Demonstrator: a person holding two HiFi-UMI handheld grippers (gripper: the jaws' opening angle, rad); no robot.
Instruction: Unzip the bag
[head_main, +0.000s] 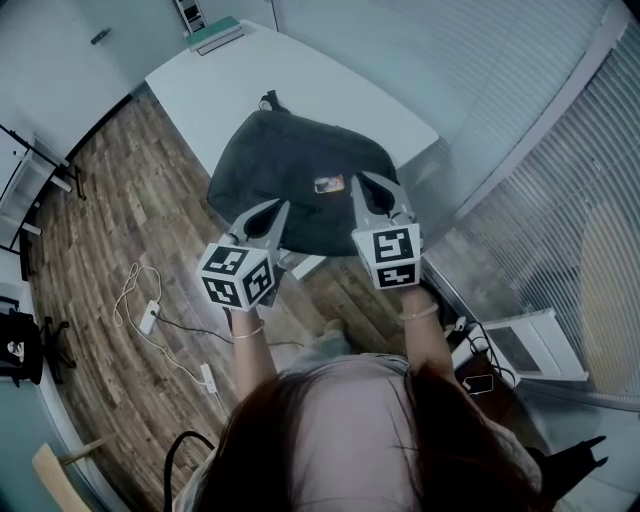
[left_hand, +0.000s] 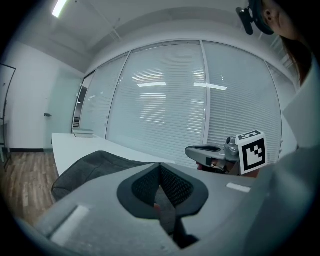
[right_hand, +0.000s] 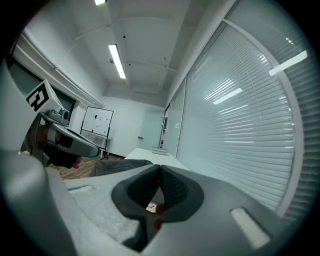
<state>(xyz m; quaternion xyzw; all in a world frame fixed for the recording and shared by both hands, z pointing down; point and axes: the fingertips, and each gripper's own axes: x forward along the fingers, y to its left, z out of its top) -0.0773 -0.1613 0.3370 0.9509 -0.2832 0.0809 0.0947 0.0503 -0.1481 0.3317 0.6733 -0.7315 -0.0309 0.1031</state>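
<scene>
A black soft bag (head_main: 290, 175) lies on the white table (head_main: 230, 85), with a small label (head_main: 328, 184) on its near side. Both grippers hover over the bag's near edge, raised and level. My left gripper (head_main: 281, 207) is shut with nothing between its pads; its own view shows the tips (left_hand: 160, 166) meeting, the bag (left_hand: 87, 169) low at left and the right gripper (left_hand: 207, 151) beyond. My right gripper (head_main: 377, 186) is shut too, tips touching (right_hand: 160, 166), holding nothing. Its view shows the bag (right_hand: 122, 166) ahead. I cannot make out the zipper.
A flat stack (head_main: 215, 35) lies at the table's far end. White cables and a power strip (head_main: 150, 315) trail over the wood floor at left. Glass walls with blinds (head_main: 540, 110) run along the right. A grey flat device (head_main: 520, 345) sits on the floor at right.
</scene>
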